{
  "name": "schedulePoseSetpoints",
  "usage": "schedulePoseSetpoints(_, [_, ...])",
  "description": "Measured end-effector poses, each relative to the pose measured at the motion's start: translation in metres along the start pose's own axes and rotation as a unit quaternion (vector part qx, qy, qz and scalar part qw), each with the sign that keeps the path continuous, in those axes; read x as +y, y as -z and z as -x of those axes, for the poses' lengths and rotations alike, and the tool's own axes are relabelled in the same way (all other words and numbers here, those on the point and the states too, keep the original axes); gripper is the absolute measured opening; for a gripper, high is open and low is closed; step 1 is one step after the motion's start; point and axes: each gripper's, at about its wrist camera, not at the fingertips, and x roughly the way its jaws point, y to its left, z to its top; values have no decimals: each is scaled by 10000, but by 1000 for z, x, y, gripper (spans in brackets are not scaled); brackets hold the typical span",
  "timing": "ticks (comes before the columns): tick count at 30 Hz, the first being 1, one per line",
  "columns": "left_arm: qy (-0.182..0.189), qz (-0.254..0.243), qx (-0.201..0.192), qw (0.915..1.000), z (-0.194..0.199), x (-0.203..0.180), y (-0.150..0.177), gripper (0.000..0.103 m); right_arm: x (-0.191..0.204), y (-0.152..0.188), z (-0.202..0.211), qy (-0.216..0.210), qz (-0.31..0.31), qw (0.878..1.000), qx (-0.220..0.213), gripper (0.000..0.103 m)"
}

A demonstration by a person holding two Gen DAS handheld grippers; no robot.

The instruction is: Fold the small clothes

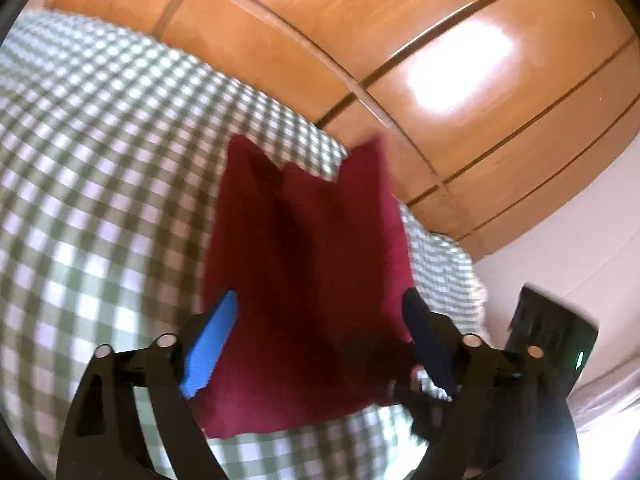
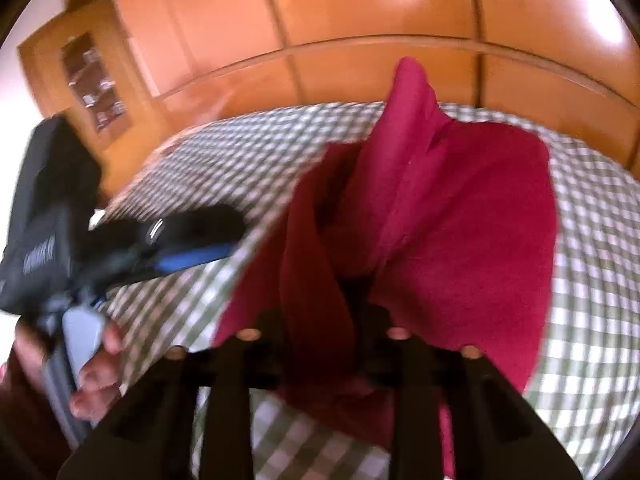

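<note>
A dark red cloth (image 1: 304, 264) lies partly lifted over the green-and-white checked cover (image 1: 100, 184). My left gripper (image 1: 320, 296) is open, its blue pads (image 1: 208, 344) wide apart and touching nothing. The right wrist view shows it (image 2: 200, 240) off to the left of the cloth, held by a hand (image 2: 96, 376). The red cloth (image 2: 460, 232) is bunched and draped over my right gripper (image 2: 320, 312), with a fold running down between the two fingers. The cloth hides the fingertips, so I cannot see whether they press on it. One corner (image 2: 408, 80) stands up.
Orange wooden cupboard doors (image 1: 360, 40) stand behind the checked surface, with a glass-fronted cabinet (image 2: 92, 84) at the far left. The right gripper's black body (image 1: 560, 340), with a green light, sits at the right of the left wrist view. A pale wall (image 1: 580, 248) lies beyond.
</note>
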Motion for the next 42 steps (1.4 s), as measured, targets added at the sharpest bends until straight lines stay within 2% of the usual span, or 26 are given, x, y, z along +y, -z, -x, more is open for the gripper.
schedulePoseSetpoints(2, [319,222,210,9990,-11,2,-6,89,3,8,12,-260,80,9996,-50,43])
schedulePoseSetpoints(3, [402,306,290,9983,-17,4,-8,89,1,13,21,-384,51,9992,-68,47])
schedulePoseSetpoints(5, [356,449,392,9976,-31,8,-12,90,-6,23,38,-448,-59,9989,-157,48])
schedulePoseSetpoints(8, [270,695,557,9957,-48,18,-17,90,-33,41,73,-162,-345,9986,-355,48])
schedulePoseSetpoints(12, [216,755,614,9950,-64,22,-26,88,-73,55,93,319,-838,9949,-470,50])
schedulePoseSetpoints(13, [212,734,634,9951,-68,18,-27,82,-76,55,94,409,-912,9939,-476,50])
schedulePoseSetpoints(14, [165,681,668,9953,-71,14,-29,66,-81,56,93,474,-971,9929,-487,50])
schedulePoseSetpoints(16, [-25,477,695,9964,-75,5,-31,46,-82,50,83,495,-999,9927,-466,49])
schedulePoseSetpoints(17, [-118,350,693,9969,-76,0,-31,29,-81,49,80,510,-979,9929,-436,49])
schedulePoseSetpoints(18, [-191,242,683,9972,-76,-4,-32,23,-78,46,69,507,-930,9937,-367,48])
schedulePoseSetpoints(20, [-326,40,457,9984,-65,-14,-33,20,-67,45,58,491,-798,9952,-273,46])
schedulePoseSetpoints(23, [-451,-205,145,9987,-35,-24,-30,20,-47,47,56,285,-582,9975,-283,46])
schedulePoseSetpoints(24, [-629,-318,78,9975,-26,-23,-26,20,-41,49,55,205,-547,9979,-283,46])
schedulePoseSetpoints(26, [-1011,-487,94,9936,-22,-14,-22,20,-33,49,46,102,-515,9984,-223,46])
schedulePoseSetpoints(29, [-1368,-347,285,9896,-29,8,-18,20,-22,48,23,160,-412,9990,-77,46])
schedulePoseSetpoints(32, [-1825,-310,157,9826,-29,15,-14,43,-19,46,10,228,-381,9990,57,47])
schedulePoseSetpoints(34, [-1906,-263,-104,9813,-19,9,-14,44,-18,44,15,184,-305,9993,95,47])
schedulePoseSetpoints(36, [-1961,-521,-409,9783,-3,-5,-10,44,-23,40,24,-57,-366,9993,74,47])
schedulePoseSetpoints(38, [-1866,-996,-650,9752,16,-24,3,44,-32,35,40,-176,-492,9986,-77,47])
schedulePoseSetpoints(42, [-1953,-1620,-666,9650,15,-42,18,44,-57,6,67,-119,-882,9947,-510,46])
